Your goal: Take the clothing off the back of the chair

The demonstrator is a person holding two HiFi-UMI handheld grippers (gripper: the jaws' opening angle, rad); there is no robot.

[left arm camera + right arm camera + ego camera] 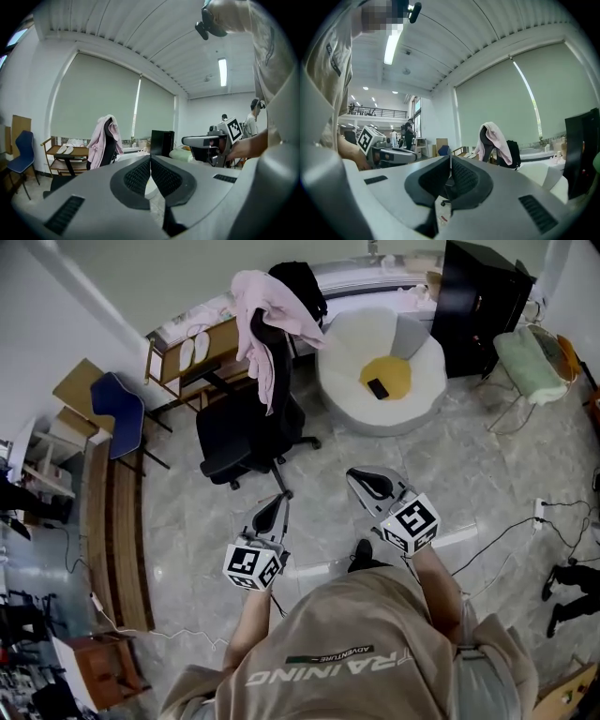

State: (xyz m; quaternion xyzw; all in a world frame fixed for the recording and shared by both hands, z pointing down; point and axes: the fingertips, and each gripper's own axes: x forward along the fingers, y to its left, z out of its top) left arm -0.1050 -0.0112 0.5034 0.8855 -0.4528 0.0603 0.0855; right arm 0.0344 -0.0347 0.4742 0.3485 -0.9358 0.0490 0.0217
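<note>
A pink garment (pixel 261 320) hangs over the back of a black office chair (pixel 246 423) on the far side of the floor. It shows again as the pink garment (pixel 100 138) in the left gripper view and the pink garment (pixel 499 139) in the right gripper view, some way ahead of both. My left gripper (pixel 279 498) points at the chair's base, its jaws shut and empty (pixel 150 158). My right gripper (pixel 356 474) is held beside it, a little to the right, also shut with nothing between the pads (pixel 450 157).
Behind the chair is a dark item (pixel 300 282). A white flower-shaped seat (pixel 422 381) stands to the chair's right, a black cabinet (pixel 483 306) beyond it. A wooden shelf (pixel 183 352) and a blue chair (pixel 120 413) stand at left. Cables (pixel 506 535) trail over the floor at right.
</note>
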